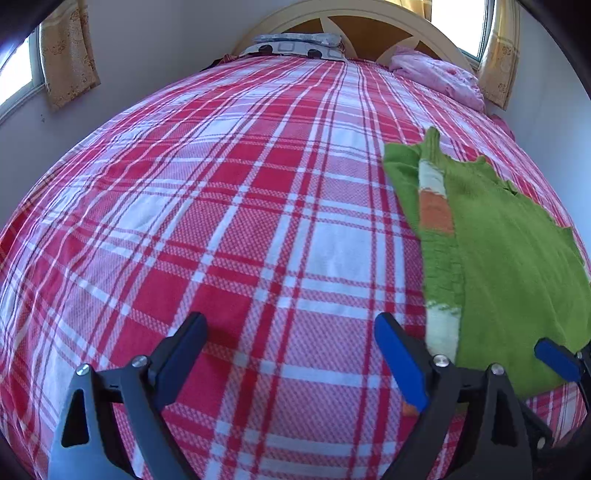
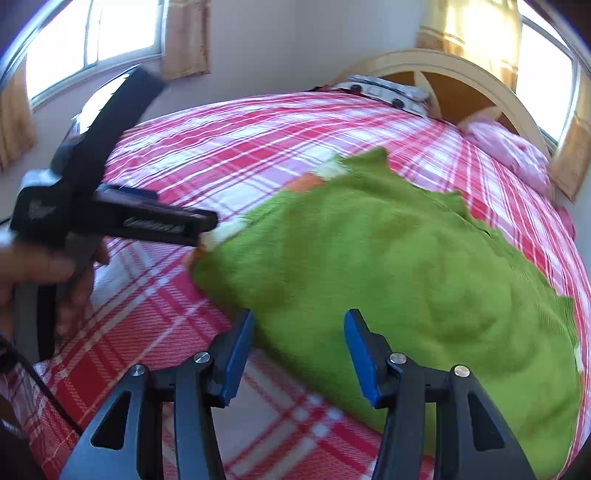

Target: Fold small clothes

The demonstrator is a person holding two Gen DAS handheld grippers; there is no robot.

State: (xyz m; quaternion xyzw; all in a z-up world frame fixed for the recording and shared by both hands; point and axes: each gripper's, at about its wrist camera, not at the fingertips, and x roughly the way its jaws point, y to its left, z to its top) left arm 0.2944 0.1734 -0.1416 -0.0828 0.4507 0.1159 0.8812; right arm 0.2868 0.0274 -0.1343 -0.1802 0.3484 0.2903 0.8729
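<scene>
Green garment (image 2: 388, 266) lies spread before the right tool (image 2: 298, 354).

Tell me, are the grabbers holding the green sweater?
No. The left gripper and right gripper are both open; the green sweater lies loose on the bed.

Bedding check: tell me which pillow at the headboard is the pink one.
The pink pillow lies at the right end of the headboard, by the curtain; the patterned pillow beside it is white with dark circles.

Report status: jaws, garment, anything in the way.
Left gripper open, over bare bedspread. Right gripper open at near edge of green garment, nothing held. Garment lies loose, unfolded. No obstruction.
</scene>
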